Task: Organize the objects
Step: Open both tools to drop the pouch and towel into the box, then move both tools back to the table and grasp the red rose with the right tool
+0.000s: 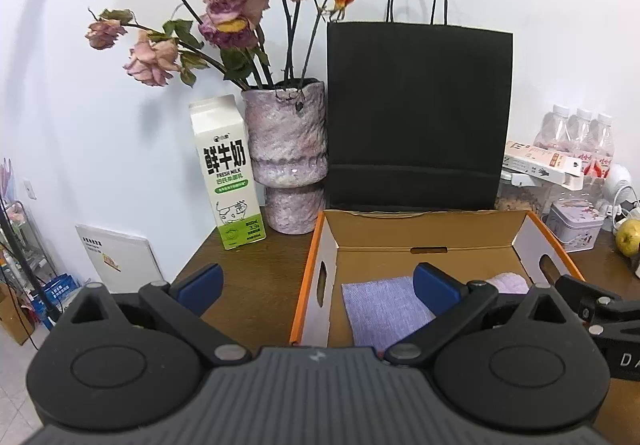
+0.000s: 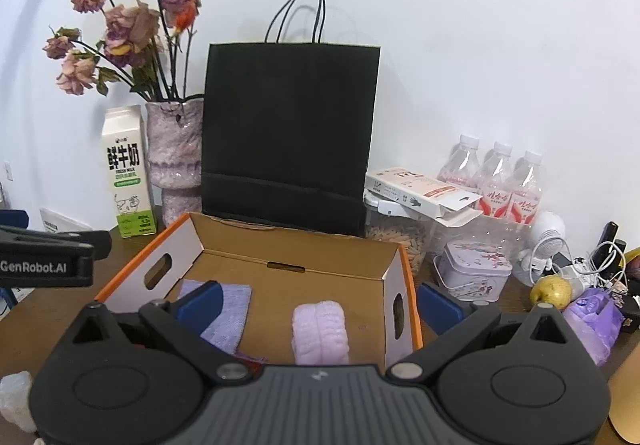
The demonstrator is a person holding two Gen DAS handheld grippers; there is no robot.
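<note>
An open cardboard box (image 1: 428, 233) with orange edges sits on the brown table; it also shows in the right wrist view (image 2: 296, 257). Inside lie a flat folded purple cloth (image 1: 380, 309) (image 2: 234, 309) on the left and a rolled light-purple towel (image 2: 320, 333) (image 1: 508, 283) on the right. My left gripper (image 1: 318, 287) is open and empty, hovering over the box's left wall. My right gripper (image 2: 318, 303) is open and empty above the box, over the rolled towel.
Behind the box stand a black paper bag (image 2: 290, 133), a vase of dried roses (image 1: 286, 157) and a milk carton (image 1: 226, 173). To the right are water bottles (image 2: 496, 181), a tin (image 2: 474, 271), a pear (image 2: 552, 291), cables and a purple bag (image 2: 596, 319).
</note>
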